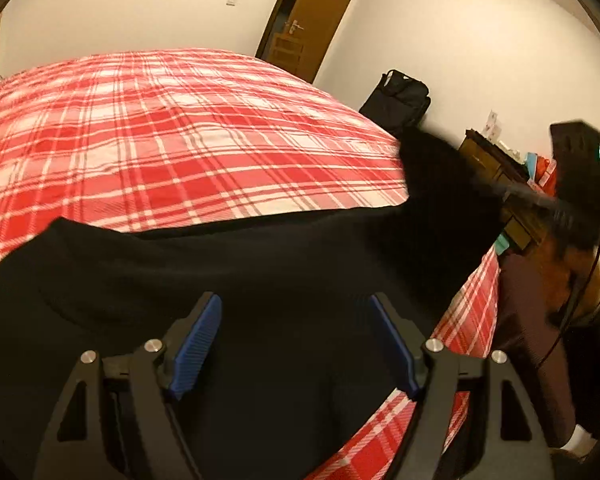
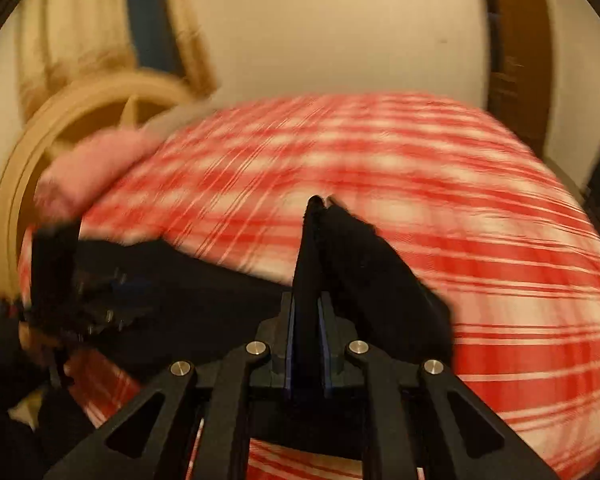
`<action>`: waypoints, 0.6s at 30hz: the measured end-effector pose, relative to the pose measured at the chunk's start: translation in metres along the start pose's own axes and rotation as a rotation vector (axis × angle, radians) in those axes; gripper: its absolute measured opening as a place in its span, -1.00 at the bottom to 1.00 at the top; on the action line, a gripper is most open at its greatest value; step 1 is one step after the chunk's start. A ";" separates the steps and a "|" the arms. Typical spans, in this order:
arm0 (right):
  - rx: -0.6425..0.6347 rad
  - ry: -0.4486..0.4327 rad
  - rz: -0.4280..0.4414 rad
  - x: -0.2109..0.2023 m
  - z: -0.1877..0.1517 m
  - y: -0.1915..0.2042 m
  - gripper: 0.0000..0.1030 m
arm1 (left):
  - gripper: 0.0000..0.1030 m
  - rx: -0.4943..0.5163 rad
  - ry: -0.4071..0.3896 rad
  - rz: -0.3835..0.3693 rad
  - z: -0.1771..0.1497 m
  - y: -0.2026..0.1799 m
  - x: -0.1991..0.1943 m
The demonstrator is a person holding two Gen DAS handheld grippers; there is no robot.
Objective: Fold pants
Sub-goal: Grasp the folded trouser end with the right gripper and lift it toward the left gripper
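Note:
The black pants [image 1: 260, 264] lie across the near edge of a bed with a red-and-white plaid cover [image 1: 172, 132]. In the left wrist view my left gripper [image 1: 296, 320] hovers just over the dark cloth, its blue-padded fingers [image 1: 198, 344] spread wide with nothing between them. At the right of that view one end of the pants [image 1: 440, 176] is lifted, held by my blurred right gripper [image 1: 576, 200]. In the right wrist view my right gripper [image 2: 310, 264] is shut on a fold of the black pants [image 2: 372, 272], which drape to its right. My left gripper [image 2: 100, 304] shows blurred at the left.
A brown door [image 1: 316, 20] stands open in the far wall. A black bag [image 1: 400, 100] leans on the wall beside a wooden dresser [image 1: 496, 168]. A person's dark sleeve [image 1: 540, 340] is at the right. A pink pillow [image 2: 92, 168] and curved wooden headboard [image 2: 60, 120] sit at the bed's far left.

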State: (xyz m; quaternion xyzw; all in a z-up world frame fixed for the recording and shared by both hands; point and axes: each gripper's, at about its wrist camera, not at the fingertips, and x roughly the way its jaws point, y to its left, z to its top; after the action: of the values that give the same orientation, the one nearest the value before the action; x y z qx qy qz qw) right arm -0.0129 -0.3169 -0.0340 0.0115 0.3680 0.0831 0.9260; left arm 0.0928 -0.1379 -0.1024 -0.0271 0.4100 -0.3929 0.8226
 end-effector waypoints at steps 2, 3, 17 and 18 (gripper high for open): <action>-0.045 0.054 0.009 0.024 -0.014 0.020 -0.81 | 0.51 0.003 0.001 0.000 -0.002 -0.003 0.002; -0.061 0.086 0.016 0.039 -0.022 0.028 -0.81 | 0.51 0.005 0.006 -0.003 -0.003 -0.004 0.005; -0.157 0.143 -0.030 0.072 -0.057 0.048 -0.71 | 0.49 -0.038 0.065 -0.138 0.005 -0.030 0.044; -0.156 0.139 -0.028 0.071 -0.058 0.047 -0.70 | 0.49 -0.042 0.069 -0.148 0.006 -0.032 0.046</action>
State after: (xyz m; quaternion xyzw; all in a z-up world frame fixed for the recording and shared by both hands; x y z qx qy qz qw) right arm -0.0084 -0.2609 -0.1206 -0.0717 0.4238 0.0993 0.8974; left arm 0.0931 -0.1927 -0.1169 -0.0610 0.4429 -0.4447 0.7761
